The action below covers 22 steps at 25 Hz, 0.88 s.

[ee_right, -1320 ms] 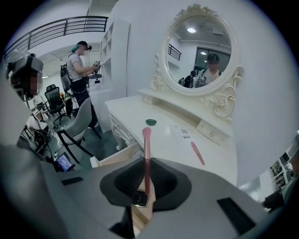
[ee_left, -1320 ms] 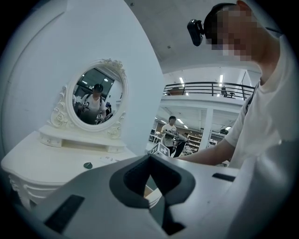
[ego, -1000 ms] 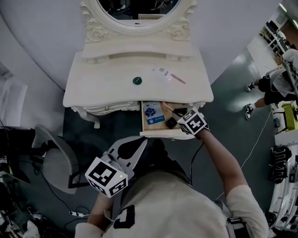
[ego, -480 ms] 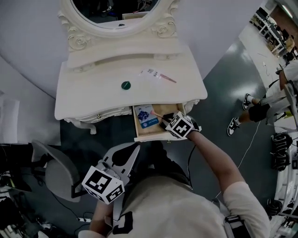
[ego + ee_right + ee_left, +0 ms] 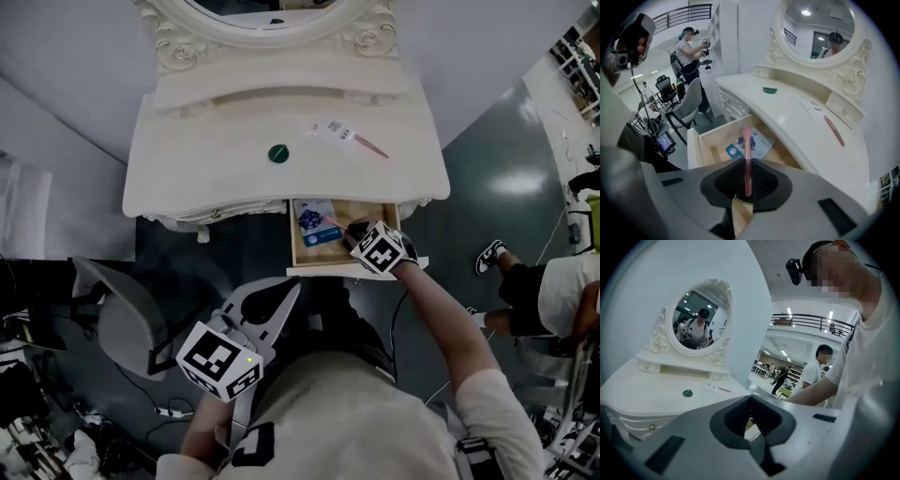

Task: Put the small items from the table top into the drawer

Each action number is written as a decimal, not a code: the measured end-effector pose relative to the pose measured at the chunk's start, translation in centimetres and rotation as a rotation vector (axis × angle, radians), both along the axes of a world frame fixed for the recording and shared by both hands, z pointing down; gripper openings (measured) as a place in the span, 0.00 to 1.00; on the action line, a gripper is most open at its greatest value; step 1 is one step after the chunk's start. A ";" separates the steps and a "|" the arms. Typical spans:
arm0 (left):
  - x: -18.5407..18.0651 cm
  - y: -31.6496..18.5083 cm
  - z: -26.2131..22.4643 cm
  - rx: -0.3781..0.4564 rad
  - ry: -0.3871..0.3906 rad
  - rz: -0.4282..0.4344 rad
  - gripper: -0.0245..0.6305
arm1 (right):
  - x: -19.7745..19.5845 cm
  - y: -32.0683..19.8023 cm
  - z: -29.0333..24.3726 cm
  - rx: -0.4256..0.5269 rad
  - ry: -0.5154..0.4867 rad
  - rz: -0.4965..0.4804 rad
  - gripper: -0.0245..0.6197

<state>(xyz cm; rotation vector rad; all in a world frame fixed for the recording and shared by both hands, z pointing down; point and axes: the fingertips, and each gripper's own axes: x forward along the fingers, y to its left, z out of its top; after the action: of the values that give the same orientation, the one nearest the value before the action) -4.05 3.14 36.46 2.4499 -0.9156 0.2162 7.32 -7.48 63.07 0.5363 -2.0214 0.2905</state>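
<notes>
At the lower left of the head view, the left hand-held gripper (image 5: 277,302) hangs over the person's lap with its jaws together and nothing between them. To its left stands a grey chair (image 5: 117,323). Right of centre, the right hand-held gripper (image 5: 356,236) points steeply down into the open drawer (image 5: 296,253), its jaws clamped on the lower end of a thin pink stick (image 5: 747,154). The stick's free end reaches out over a blue-and-white card (image 5: 314,221) lying in the left part of the drawer. Above the drawer, on the white surface (image 5: 187,173), a round green disc (image 5: 278,153) sits near the middle. Well apart from it, to the upper right, lie a white packet (image 5: 332,129) and, just beside it, a second pink stick (image 5: 373,145). An oval mirror (image 5: 272,7) is at the top edge.
</notes>
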 end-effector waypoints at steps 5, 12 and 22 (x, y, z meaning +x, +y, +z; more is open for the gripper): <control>-0.1 -1.1 1.0 -0.025 -0.019 -0.018 0.12 | 0.0 -1.3 2.1 -0.020 0.017 -0.002 0.13; -0.9 -2.6 1.9 -0.060 -0.041 -0.066 0.12 | -0.6 -2.6 5.3 -0.046 0.045 -0.027 0.13; -2.5 -3.0 2.6 -0.089 -0.070 -0.124 0.12 | -1.5 -4.3 8.2 -0.034 0.088 -0.030 0.13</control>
<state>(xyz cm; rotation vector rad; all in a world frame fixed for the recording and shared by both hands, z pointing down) -6.59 0.13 39.08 2.3076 -1.0613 0.2937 5.80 -11.81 71.29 0.4886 -1.9345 0.2779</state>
